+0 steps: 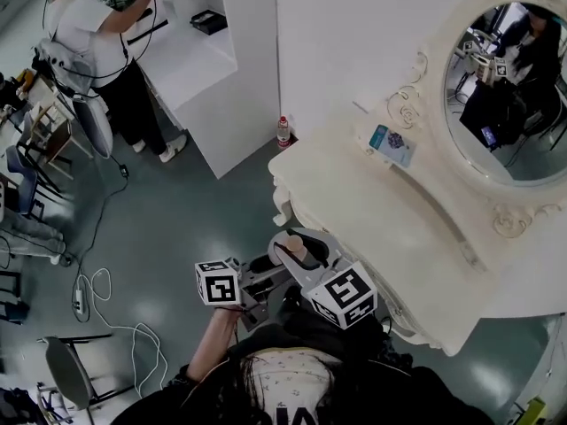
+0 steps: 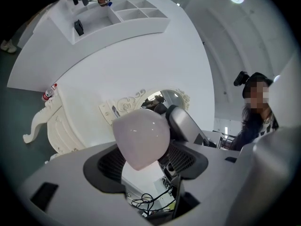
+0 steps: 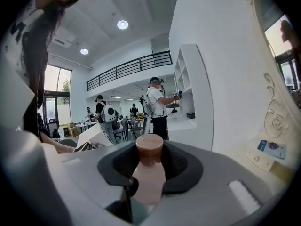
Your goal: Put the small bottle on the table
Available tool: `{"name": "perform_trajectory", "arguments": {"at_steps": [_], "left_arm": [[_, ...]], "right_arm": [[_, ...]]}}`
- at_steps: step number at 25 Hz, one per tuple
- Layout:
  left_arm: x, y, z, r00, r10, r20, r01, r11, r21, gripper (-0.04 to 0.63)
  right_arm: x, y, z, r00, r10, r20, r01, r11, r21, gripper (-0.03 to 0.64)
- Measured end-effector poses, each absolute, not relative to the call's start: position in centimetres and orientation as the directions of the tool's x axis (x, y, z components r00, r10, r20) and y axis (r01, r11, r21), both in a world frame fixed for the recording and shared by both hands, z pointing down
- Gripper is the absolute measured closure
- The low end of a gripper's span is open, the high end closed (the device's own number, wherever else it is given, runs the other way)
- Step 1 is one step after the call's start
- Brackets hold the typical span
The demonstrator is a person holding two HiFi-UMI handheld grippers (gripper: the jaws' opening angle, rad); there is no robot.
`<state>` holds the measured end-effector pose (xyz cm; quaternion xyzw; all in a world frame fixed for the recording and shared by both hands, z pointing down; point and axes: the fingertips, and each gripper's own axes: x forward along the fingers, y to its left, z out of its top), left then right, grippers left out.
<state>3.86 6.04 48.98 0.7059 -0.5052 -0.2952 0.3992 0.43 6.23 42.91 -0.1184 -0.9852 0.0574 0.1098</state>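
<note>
The small bottle (image 1: 293, 251), pale pink with a brown cap, hangs in the air just off the left end of the white dressing table (image 1: 354, 202). My right gripper (image 1: 301, 248) is shut on it. In the right gripper view the bottle (image 3: 149, 173) lies along the jaws, cap toward the tips of the right gripper (image 3: 149, 159). My left gripper (image 1: 270, 268) meets it from the left. In the left gripper view the bottle's rounded base (image 2: 141, 135) sits wedged between both dark pads of the left gripper (image 2: 143, 159).
A blue card (image 1: 392, 144) lies on the table below the oval mirror (image 1: 509, 87). A red-capped bottle (image 1: 283, 133) stands on the floor by the white shelf unit (image 1: 199, 60). A person (image 1: 97, 42) works at that shelf. Cables (image 1: 97, 290) trail over the floor.
</note>
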Motion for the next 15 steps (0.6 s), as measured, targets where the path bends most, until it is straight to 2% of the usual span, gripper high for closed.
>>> {"name": "perform_trajectory", "arguments": {"at_steps": [15], "left_arm": [[-2.6,-0.8,49.1,0.355,-0.935,0.009,-0.475,-0.172,0.863,0.319]], "right_arm": [[-6.0,-0.8,42.9,-0.959,0.215,0.187,0.188,0.97,-0.152,0.477]]}}
